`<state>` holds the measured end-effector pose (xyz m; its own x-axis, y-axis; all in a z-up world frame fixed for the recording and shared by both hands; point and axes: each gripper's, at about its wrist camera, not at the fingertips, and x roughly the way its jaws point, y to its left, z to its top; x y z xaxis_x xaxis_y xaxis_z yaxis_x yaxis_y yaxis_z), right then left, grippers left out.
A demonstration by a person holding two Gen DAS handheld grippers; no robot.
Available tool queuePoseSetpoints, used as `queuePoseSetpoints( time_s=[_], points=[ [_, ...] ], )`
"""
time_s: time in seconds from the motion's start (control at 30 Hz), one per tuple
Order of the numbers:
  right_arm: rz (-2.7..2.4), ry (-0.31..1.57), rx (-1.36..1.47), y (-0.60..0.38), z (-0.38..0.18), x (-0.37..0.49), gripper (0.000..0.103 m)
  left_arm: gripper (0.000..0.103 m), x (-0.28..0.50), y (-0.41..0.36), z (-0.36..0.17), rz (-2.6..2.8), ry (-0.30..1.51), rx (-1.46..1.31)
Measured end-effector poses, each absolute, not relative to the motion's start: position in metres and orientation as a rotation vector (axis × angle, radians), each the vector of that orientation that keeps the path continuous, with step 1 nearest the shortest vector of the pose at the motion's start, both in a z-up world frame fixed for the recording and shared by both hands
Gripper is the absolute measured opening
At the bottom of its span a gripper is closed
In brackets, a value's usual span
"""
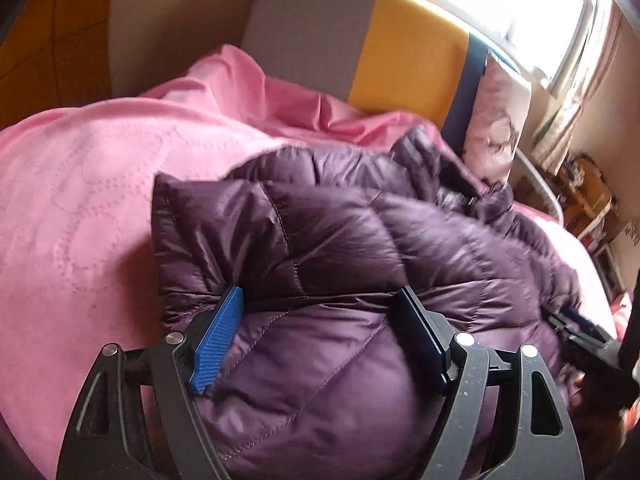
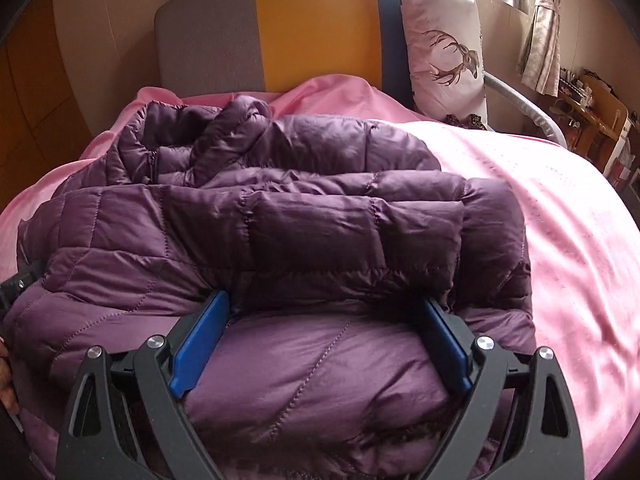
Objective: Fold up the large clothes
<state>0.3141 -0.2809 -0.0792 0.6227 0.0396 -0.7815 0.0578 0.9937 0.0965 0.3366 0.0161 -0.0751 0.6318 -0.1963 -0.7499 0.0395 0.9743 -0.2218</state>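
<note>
On pink bedspread (image 2: 560,240): purple jacket (image 2: 280,216) collar toward headboard (image 2: 312,24); left tongs (image 1: 320,300), right tongs (image 2: 324,308) spread wide, gripping nothing.

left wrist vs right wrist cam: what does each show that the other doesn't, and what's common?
Left wrist only: the right gripper at the jacket's far right edge, its opening unclear, and the quilted heart stitching on the pink bedspread.

Right wrist only: the deer print on the pillow sharp enough to read, the jacket's zipper near the collar, and the wooden desk.

Both: the purple puffer jacket lying folded on the bed, the grey-yellow-navy headboard, and each camera's own gripper open over the jacket, as with the left gripper.
</note>
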Motion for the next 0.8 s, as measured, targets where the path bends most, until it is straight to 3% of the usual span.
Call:
queuePoseSetpoints(
  time_s=[0.37,0.63,0.8],
  points=[
    [-0.034,0.908,0.074,-0.276,-0.090,0.319,0.093,0.078,0.341,0.005,-0.095,-0.100,0.877,-0.101],
    [0.001,0.792,0.090,-0.271,-0.034,0.299,0.098,0.078,0.308,0.006,-0.034,-0.041,0.714,-0.079],
    [0.027,0.797,-0.012,-0.233,-0.031,0.325,0.098,0.079,0.328,-0.023,-0.030,-0.110,0.737,-0.049]
  ],
)
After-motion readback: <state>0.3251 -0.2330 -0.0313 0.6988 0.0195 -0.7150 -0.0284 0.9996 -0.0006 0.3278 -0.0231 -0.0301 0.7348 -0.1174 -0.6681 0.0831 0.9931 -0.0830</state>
